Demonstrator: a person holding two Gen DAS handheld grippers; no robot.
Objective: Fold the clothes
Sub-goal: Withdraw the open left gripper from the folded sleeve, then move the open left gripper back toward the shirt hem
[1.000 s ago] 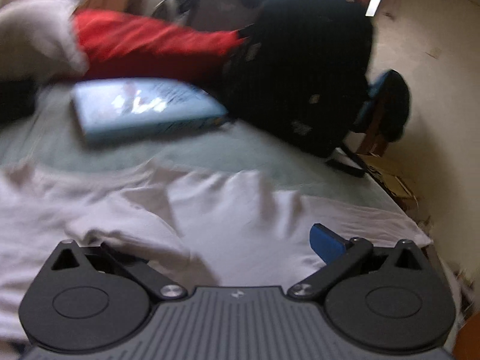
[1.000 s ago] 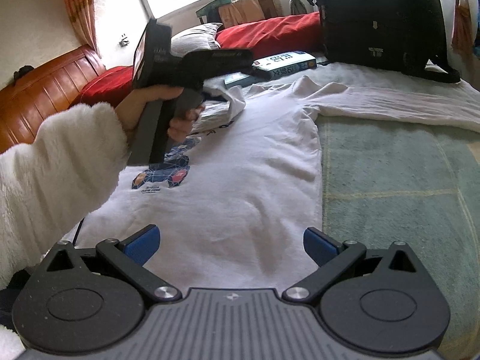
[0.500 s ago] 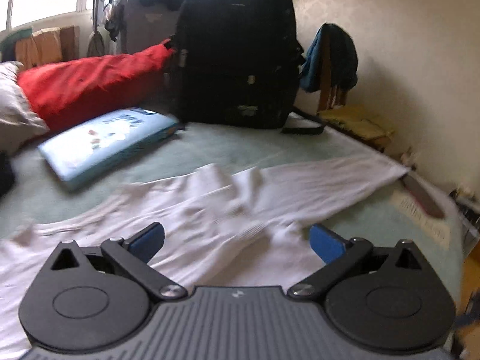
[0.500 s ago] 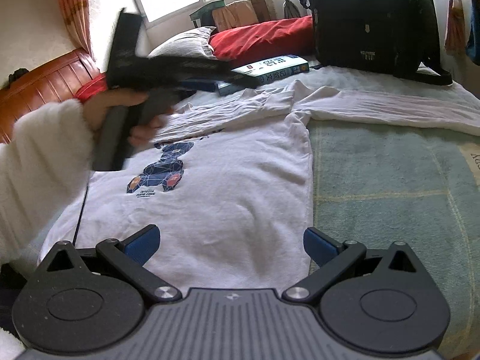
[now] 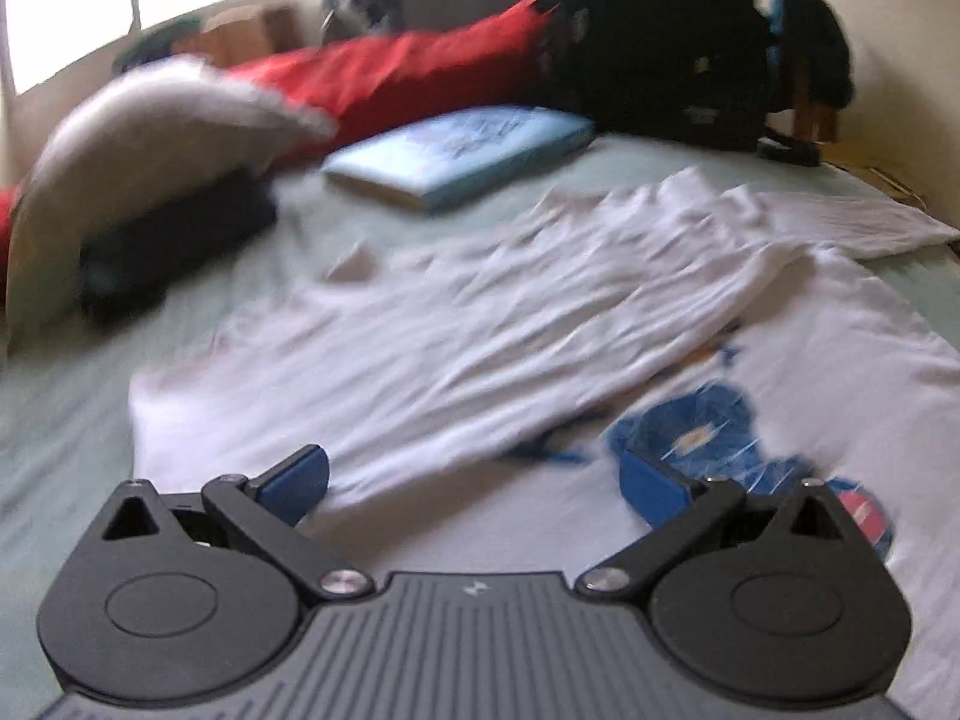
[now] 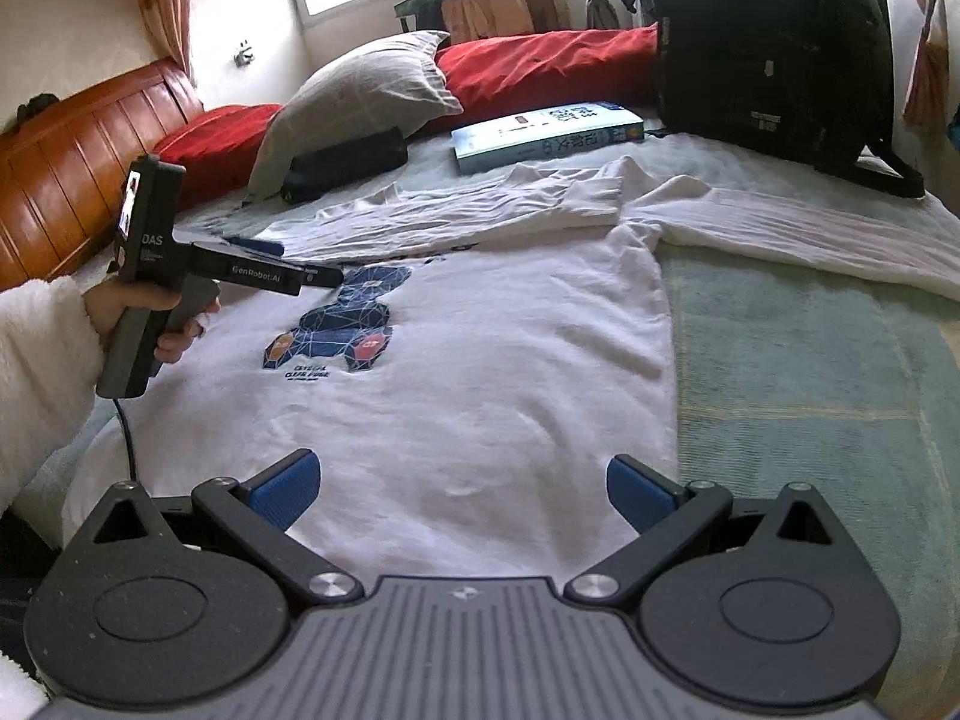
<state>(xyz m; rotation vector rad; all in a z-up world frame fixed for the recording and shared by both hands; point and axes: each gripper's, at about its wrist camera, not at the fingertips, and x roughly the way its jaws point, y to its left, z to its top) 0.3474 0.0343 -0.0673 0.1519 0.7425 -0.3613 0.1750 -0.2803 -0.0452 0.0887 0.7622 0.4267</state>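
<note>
A white long-sleeved shirt (image 6: 480, 372) with a blue graphic (image 6: 342, 324) lies face up on the bed. One sleeve (image 6: 456, 210) is folded across the chest; the other sleeve (image 6: 810, 228) stretches out to the right. My right gripper (image 6: 461, 489) hovers open over the shirt's hem with nothing between its fingers. A hand in a fluffy white sleeve holds my left gripper (image 6: 300, 261) at the shirt's left side, beside the graphic. In the left wrist view the left gripper (image 5: 474, 480) is open above the shirt (image 5: 480, 348), near the folded sleeve (image 5: 540, 300) and the graphic (image 5: 690, 432).
A blue book (image 6: 546, 129), a black backpack (image 6: 768, 48), a grey pillow (image 6: 360, 96), red pillows (image 6: 540, 66) and a black pouch (image 6: 342, 162) line the far side. A wooden headboard (image 6: 78, 156) stands at left. Green blanket (image 6: 810, 390) lies bare to the shirt's right.
The left gripper let go of the sleeve, which now lies across the chest, and drew back to the shirt's left side. The right gripper has barely moved.
</note>
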